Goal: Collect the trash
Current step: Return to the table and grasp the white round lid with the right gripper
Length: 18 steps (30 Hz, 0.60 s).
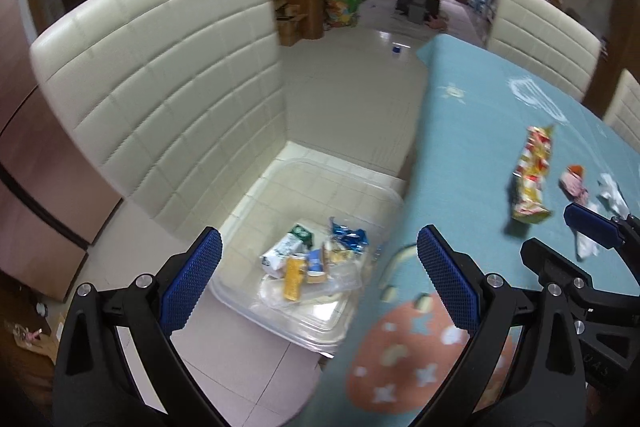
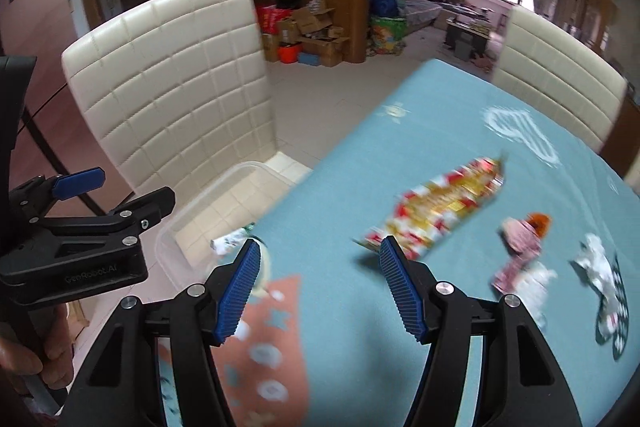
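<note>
Chair (image 1: 160, 75): a cream padded chair is standing at the far left, its seat tucked beside the table's left edge.
Bin (image 1: 348, 331): a clear plastic tub is sitting on the chair seat, just beside the table's left edge. It is holding wrappers (image 1: 316, 259) in a heap: white, green, blue and yellow packets lying loosely together.
Left gripper (image 1: 320, 279): its blue pads are standing wide apart with nothing between them. It is hanging over the bin and the table's left edge, pointing steeply down.
Table (image 1: 472, 147): a light blue cloth with cartoon prints is covering it. An orange strawberry print is lying near the front left corner.
Right gripper (image 2: 316, 287): its jaws are standing about half open and holding nothing. It is hovering over the front left part of the table, with the cloth showing between the pads.
Snack bag (image 2: 436, 207): a long red, yellow and white packet is lying flat near the middle of the table, its near end just beyond the right gripper's right pad.
Pink wrapper (image 2: 520, 243): a small crumpled pink wrapper with an orange end is lying to the right of the snack bag, apart from it.
White scraps (image 2: 600, 263): crumpled white paper is lying farthest right, toward the table's right edge.
Person: a hand (image 2: 36, 355) is gripping the left gripper's handle at the lower left of the right wrist view.
</note>
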### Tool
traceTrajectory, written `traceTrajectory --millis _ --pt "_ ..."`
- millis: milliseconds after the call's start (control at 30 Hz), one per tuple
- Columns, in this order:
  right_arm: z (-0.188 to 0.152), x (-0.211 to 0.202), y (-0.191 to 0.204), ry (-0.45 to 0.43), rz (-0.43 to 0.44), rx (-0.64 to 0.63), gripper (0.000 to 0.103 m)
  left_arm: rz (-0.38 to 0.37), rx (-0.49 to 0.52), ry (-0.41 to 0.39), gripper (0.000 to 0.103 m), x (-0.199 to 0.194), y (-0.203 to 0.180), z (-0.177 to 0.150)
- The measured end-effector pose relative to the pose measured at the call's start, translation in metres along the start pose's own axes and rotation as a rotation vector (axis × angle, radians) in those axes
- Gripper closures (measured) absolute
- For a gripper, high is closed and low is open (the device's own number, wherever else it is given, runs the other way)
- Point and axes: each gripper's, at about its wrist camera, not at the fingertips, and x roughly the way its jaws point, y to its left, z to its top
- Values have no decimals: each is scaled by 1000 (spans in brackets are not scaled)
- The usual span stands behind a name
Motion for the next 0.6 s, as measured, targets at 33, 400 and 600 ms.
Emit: traceTrajectory --millis 33,400,600 --pt "-5 -4 -9 0 -13 18 42 -11 16 -2 6 -1 -10 0" --pt "-69 -61 -127 -9 -187 273 42 -147 238 -20 6 -21 -134 -12" --pt "-98 -80 -162 4 -239 355 42 -202 305 -13 6 -24 -178 -16"
